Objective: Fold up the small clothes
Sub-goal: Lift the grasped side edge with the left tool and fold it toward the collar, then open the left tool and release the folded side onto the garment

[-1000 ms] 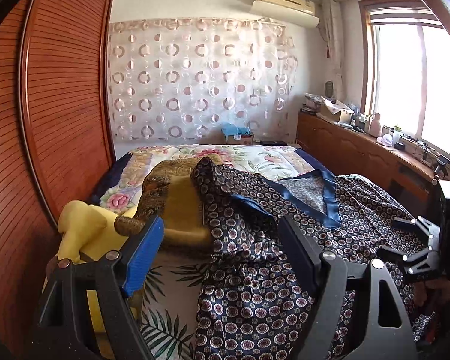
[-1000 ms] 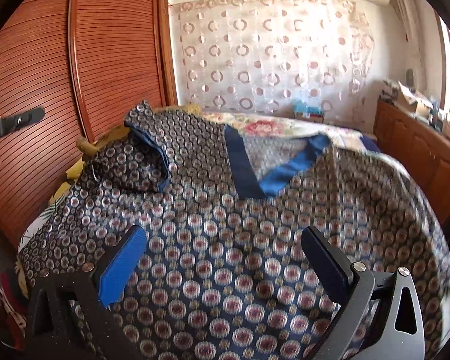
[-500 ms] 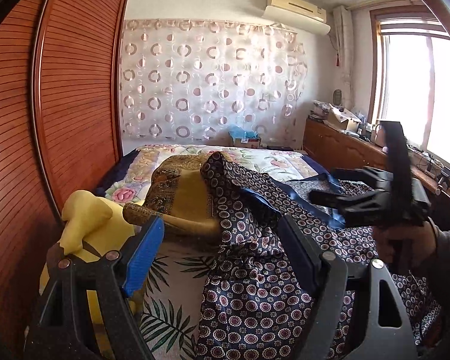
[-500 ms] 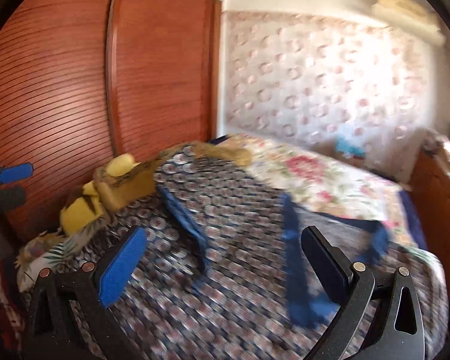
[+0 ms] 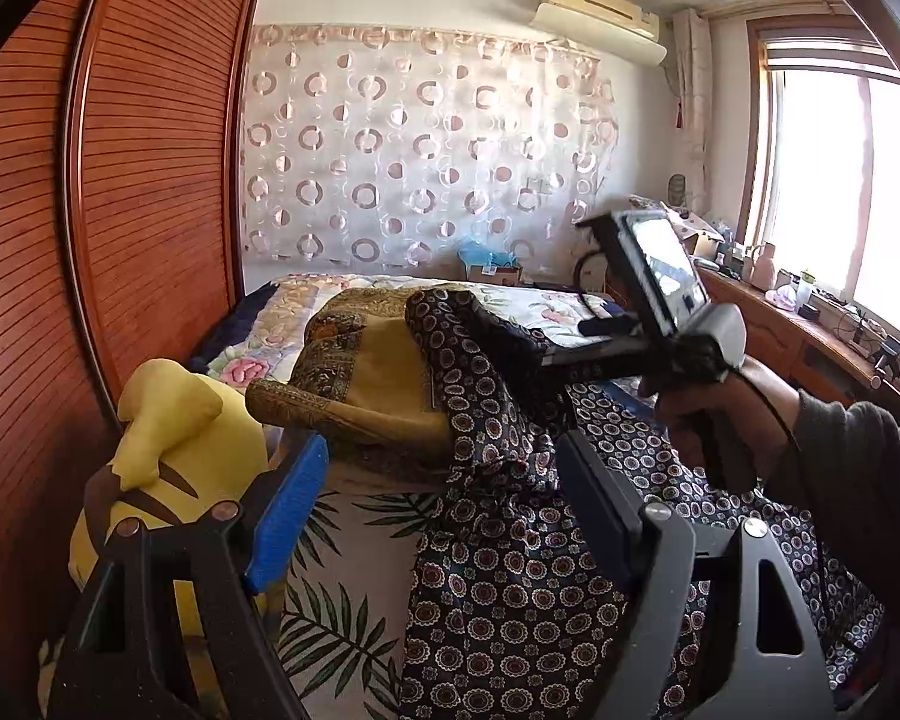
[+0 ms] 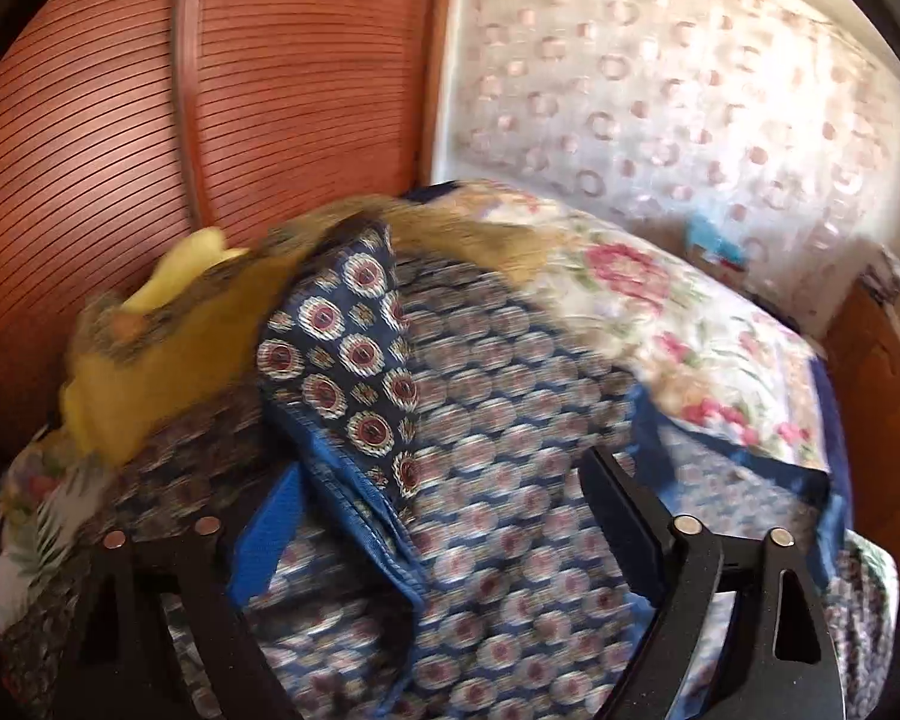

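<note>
A dark blue patterned shirt with plain blue trim lies spread on the bed; its sleeve is draped up over a yellow-brown cushion. My left gripper is open and empty, low in front of the shirt's left edge. My right gripper is open, its jaws on either side of the sleeve's blue-trimmed cuff. In the left wrist view the right gripper's body and the hand holding it reach toward the sleeve.
A yellow plush toy sits at the bed's left edge against the wooden wardrobe doors. A floral quilt covers the far bed. A wooden counter with clutter runs under the window on the right.
My right gripper has swung left and forward across the shirt to the sleeve by the cushion. My left gripper has shifted slightly left and stays open.
</note>
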Tool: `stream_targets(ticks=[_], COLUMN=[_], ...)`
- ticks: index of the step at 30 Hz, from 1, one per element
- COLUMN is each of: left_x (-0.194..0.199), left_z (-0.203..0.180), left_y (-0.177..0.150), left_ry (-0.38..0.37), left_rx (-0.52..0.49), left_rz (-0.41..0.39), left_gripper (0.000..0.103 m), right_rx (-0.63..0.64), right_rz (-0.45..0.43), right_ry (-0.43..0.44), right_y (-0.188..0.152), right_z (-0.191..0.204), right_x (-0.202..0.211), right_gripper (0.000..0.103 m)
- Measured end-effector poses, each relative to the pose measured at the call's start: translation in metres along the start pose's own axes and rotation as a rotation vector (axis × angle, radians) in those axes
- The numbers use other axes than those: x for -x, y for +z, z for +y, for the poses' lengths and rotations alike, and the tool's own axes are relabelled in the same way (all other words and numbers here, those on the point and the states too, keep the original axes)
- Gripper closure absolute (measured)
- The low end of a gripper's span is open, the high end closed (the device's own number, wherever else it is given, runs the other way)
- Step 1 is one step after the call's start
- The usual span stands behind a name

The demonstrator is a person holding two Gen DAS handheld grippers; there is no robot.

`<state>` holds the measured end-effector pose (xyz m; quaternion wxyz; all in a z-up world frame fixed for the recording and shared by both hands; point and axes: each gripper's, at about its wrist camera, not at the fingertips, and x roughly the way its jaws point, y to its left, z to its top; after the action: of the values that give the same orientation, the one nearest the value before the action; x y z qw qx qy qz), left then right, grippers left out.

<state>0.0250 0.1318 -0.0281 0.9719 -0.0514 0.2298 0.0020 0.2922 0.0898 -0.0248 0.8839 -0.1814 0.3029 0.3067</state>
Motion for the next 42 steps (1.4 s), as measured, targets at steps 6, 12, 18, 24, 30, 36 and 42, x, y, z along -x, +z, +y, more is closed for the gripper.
stream_targets(ticks=[6,12,18,24,30,36,42], left_x=[-0.009,-0.029,-0.053,-0.074,-0.096,-0.114,-0.134], left_z=[-0.009,-0.024,-0.042,-0.066,-0.092,-0.116,-0.139], left_y=[0.000,0.002,0.004,0.004,0.003,-0.001,-0.009], left_ry=[-0.017,-0.036,-0.045,-0.050,-0.077,-0.105,-0.134], left_rx=[-0.009,-0.018,-0.026,-0.045,-0.071,-0.111,-0.165], left_rz=[0.013,0.050,0.093,0.122,0.150,0.191,0.267], left_gripper=[0.024,0.024,0.024,0.024,0.024,0.024,0.024], right_rx=[-0.103,-0.131,-0.167,-0.183,-0.226,-0.286,-0.367], right_rz=[-0.040,-0.082,-0.110,-0.108,-0.102,-0.089,-0.045], right_ry=[-0.014,-0.008,0.002,-0.023,-0.072,-0.165,-0.268], right_y=[0.012,-0.010,-0.055,-0.097,-0.140,-0.183,-0.225], right_z=[-0.042,-0.051,-0.068,-0.085,-0.102,-0.127,-0.155], right_x=[0.009,0.049,0.095,0.131,0.172,0.209,0.232], right_gripper=[0.014,0.014,0.014,0.014,0.014,0.014,0.014])
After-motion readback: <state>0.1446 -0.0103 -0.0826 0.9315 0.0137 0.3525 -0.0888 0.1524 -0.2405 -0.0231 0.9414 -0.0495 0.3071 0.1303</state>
